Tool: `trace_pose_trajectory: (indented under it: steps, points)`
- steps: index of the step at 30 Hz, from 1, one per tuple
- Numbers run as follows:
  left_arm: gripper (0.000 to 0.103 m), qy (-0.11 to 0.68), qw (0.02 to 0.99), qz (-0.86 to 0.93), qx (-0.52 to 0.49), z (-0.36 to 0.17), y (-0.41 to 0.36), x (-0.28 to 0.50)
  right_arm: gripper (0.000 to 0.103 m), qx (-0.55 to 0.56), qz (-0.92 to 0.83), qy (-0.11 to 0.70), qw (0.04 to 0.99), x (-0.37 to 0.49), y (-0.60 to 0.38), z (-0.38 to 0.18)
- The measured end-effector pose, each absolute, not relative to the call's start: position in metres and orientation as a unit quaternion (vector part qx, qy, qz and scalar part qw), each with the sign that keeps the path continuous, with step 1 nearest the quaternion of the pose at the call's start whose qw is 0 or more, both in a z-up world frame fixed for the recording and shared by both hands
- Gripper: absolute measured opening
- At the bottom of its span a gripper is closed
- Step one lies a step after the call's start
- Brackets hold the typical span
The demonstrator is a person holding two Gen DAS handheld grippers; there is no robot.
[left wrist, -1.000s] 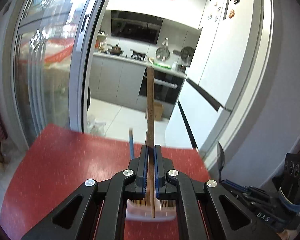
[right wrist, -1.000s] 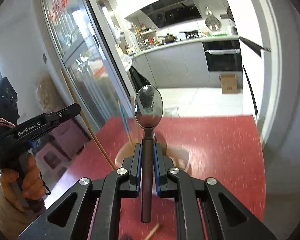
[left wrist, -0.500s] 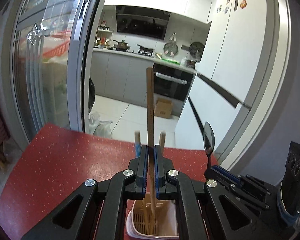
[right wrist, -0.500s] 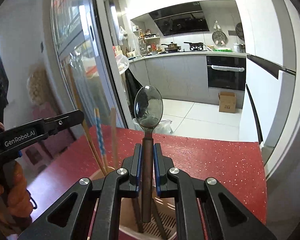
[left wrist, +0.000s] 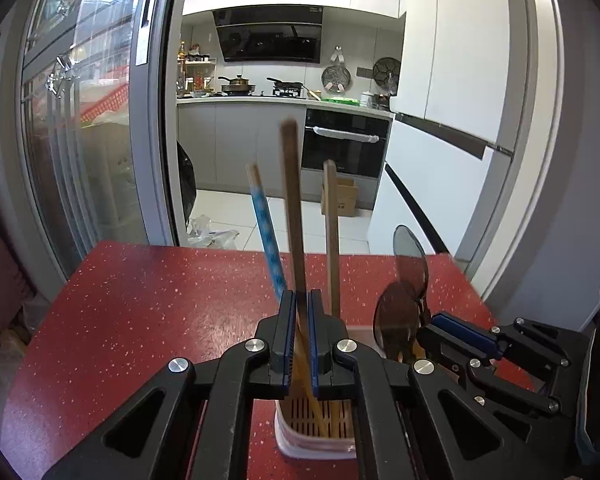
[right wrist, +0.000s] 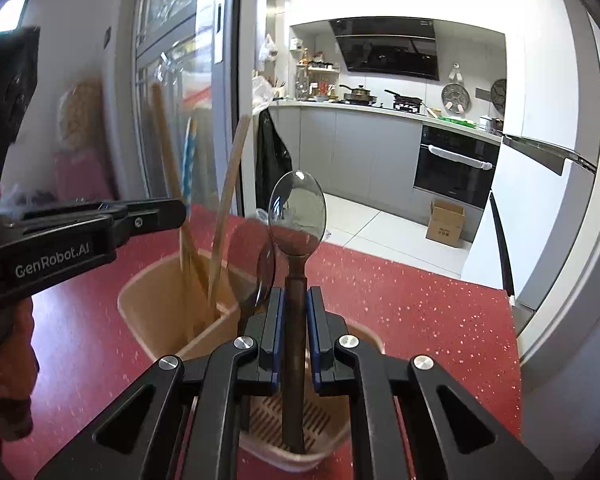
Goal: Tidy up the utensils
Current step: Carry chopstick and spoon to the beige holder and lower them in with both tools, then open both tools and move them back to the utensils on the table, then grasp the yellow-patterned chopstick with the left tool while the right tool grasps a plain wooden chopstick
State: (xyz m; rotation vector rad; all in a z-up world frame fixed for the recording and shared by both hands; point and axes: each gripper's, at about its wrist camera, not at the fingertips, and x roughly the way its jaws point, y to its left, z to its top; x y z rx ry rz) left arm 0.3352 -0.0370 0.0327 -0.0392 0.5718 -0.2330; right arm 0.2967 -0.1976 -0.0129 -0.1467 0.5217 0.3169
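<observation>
My left gripper (left wrist: 299, 300) is shut on a wooden chopstick (left wrist: 291, 208), held upright with its lower end inside the beige utensil holder (left wrist: 312, 436). A blue-patterned chopstick (left wrist: 266, 232) and another wooden chopstick (left wrist: 331, 240) stand in the same holder. My right gripper (right wrist: 294, 300) is shut on a metal spoon (right wrist: 298, 210) with a dark handle, bowl up, its handle reaching down into the holder's (right wrist: 156, 304) near compartment. A second spoon (right wrist: 256, 256) stands in the holder beside it. The right gripper also shows in the left wrist view (left wrist: 428, 322).
The holder stands on a red speckled table (left wrist: 140, 300). Beyond the table's far edge lie a glass sliding door (left wrist: 80, 140), a white fridge (left wrist: 460, 100) and the kitchen floor. The left gripper's body (right wrist: 80, 236) is close to the left of the holder.
Both grippers have come down and forward over the holder. The chopstick and the spoon handle now reach deeper into it. Both stay gripped.
</observation>
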Motion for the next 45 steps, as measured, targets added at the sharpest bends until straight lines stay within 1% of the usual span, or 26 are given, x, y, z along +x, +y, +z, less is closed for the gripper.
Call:
trace_pose_trajectory:
  steps: [5, 9, 11, 15, 19, 20, 22, 23, 24, 25, 27, 34, 36, 40, 45]
  points:
    - [0.034, 0.289, 0.951, -0.109, 0.004, 0.026, -0.041, 0.327, 0.012, -0.063, 0.158, 0.272, 0.947, 0.293, -0.200, -0.015]
    - [0.034, 0.286, 0.953, -0.100, 0.003, 0.027, -0.034, 0.317, 0.013, -0.052, 0.163, 0.291, 0.941, 0.294, -0.203, -0.014]
    - [0.034, 0.289, 0.953, -0.092, -0.003, 0.029, -0.028, 0.311, 0.016, -0.046, 0.160, 0.296, 0.940, 0.294, -0.206, -0.013]
    - [0.034, 0.293, 0.953, -0.080, -0.008, 0.031, -0.018, 0.300, 0.029, -0.021, 0.160, 0.296, 0.941, 0.288, -0.213, -0.004]
    - [0.035, 0.303, 0.950, -0.075, -0.021, 0.032, -0.008, 0.287, 0.036, 0.016, 0.162, 0.296, 0.941, 0.273, -0.221, 0.013]
    - [0.035, 0.309, 0.948, -0.074, -0.023, 0.031, -0.004, 0.281, 0.040, 0.025, 0.165, 0.300, 0.939, 0.267, -0.222, 0.015]
    - [0.035, 0.319, 0.944, -0.080, -0.031, 0.029, 0.002, 0.272, 0.045, 0.036, 0.169, 0.305, 0.937, 0.254, -0.225, 0.017]
    - [0.053, 0.322, 0.942, -0.082, -0.035, 0.027, 0.005, 0.267, 0.046, 0.041, 0.169, 0.312, 0.934, 0.245, -0.226, 0.018]
    - [0.101, 0.326, 0.941, -0.081, -0.037, 0.026, 0.008, 0.263, 0.046, 0.042, 0.171, 0.317, 0.932, 0.239, -0.226, 0.018]
    - [0.103, 0.329, 0.941, -0.071, -0.040, 0.024, 0.012, 0.256, 0.046, 0.044, 0.172, 0.324, 0.929, 0.232, -0.226, 0.017]
    - [0.103, 0.315, 0.946, -0.059, -0.044, 0.022, 0.019, 0.239, 0.046, 0.047, 0.176, 0.341, 0.922, 0.214, -0.228, 0.011]
    - [0.103, 0.375, 0.925, -0.050, -0.043, -0.013, 0.033, 0.200, 0.047, 0.091, 0.161, 0.416, 0.890, 0.180, -0.239, -0.024]
    - [0.103, 0.394, 0.917, -0.052, -0.032, -0.024, 0.033, 0.194, 0.049, 0.092, 0.150, 0.433, 0.884, 0.171, -0.240, -0.034]
    - [0.103, 0.438, 0.897, -0.059, -0.008, -0.054, 0.037, 0.178, 0.049, 0.102, 0.135, 0.477, 0.862, 0.157, -0.235, -0.055]
    - [0.103, 0.470, 0.880, -0.066, 0.011, -0.079, 0.036, 0.161, 0.049, 0.095, 0.114, 0.532, 0.834, 0.143, -0.221, -0.085]
